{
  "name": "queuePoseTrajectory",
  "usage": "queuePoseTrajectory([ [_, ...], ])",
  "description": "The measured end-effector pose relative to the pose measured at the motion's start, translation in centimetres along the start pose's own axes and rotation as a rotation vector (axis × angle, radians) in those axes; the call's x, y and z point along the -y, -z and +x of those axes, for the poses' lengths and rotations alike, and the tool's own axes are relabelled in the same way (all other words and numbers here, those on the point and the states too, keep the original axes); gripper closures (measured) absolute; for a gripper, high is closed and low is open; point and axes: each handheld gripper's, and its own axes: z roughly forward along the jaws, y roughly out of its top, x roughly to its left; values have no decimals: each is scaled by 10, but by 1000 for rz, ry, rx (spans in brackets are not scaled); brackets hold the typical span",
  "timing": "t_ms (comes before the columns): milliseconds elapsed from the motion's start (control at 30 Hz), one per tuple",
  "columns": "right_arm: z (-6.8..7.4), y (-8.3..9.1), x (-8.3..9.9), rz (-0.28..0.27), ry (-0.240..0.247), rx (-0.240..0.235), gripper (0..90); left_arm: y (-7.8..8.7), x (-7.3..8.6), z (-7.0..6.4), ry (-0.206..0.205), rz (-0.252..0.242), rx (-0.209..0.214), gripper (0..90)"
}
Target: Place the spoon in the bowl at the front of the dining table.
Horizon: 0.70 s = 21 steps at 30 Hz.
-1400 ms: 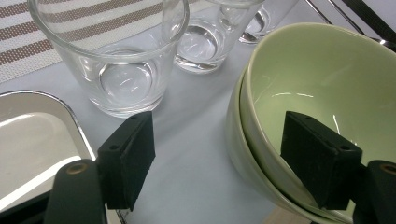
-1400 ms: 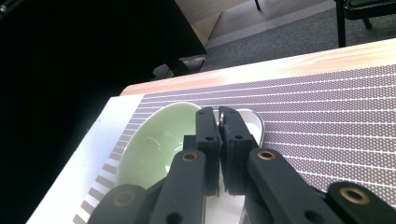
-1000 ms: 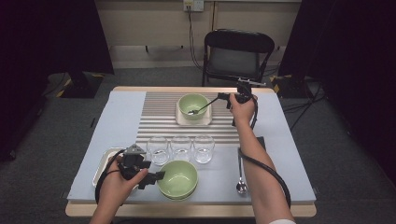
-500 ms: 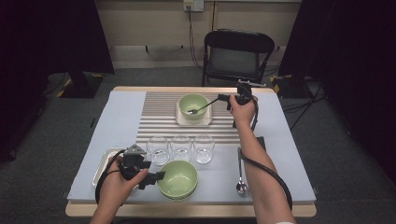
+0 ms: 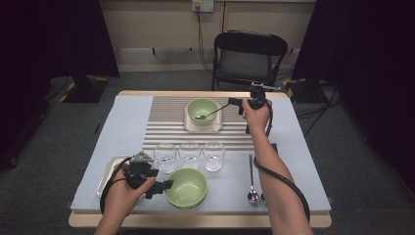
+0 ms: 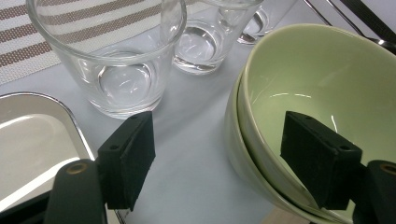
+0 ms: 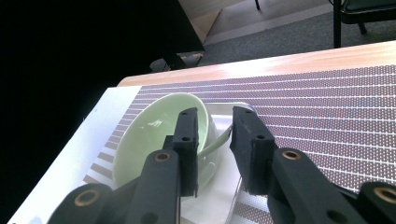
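Two pale green bowls [image 5: 186,188] [image 6: 308,79] sit stacked near the table's front edge. My left gripper [image 5: 159,188] [image 6: 217,149] is open across their left rim, one jaw inside the top bowl and the other outside over the cloth. At the far side a third green bowl [image 5: 203,110] [image 7: 154,140] stands on a small white tray [image 5: 215,126]. A spoon [image 5: 213,111] [image 7: 223,136] lies in it, handle slanting up to the right. My right gripper [image 5: 234,103] [image 7: 215,126] hovers at the handle's end with its jaws partly apart. The handle crosses the gap, and neither pad visibly presses it.
Three empty glasses [image 5: 190,154] [image 6: 112,60] stand in a row behind the stacked bowls. A metal tray [image 5: 108,172] [image 6: 32,140] lies by my left hand. Spoons [image 5: 252,181] lie on the cloth at the front right. A striped mat [image 5: 169,122] covers the far middle, with a chair [image 5: 249,54] beyond.
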Motion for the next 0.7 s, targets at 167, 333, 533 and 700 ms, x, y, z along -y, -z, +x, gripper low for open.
queuePoseTrajectory([
  [167, 2, 1, 0, 4, 12, -3, 693, 0, 0, -1, 0, 1, -1, 260],
  [333, 3, 2, -1, 4, 31, 2, 668, 0, 0, 0, -2, 1, 1, 261],
  [533, 4, 5, 1, 5, 45, 4, 637, 0, 0, -1, 2, 4, 0, 260],
  [700, 4, 7, 1, 7, 52, 2, 615, 0, -1, -2, -3, 2, 0, 260],
])
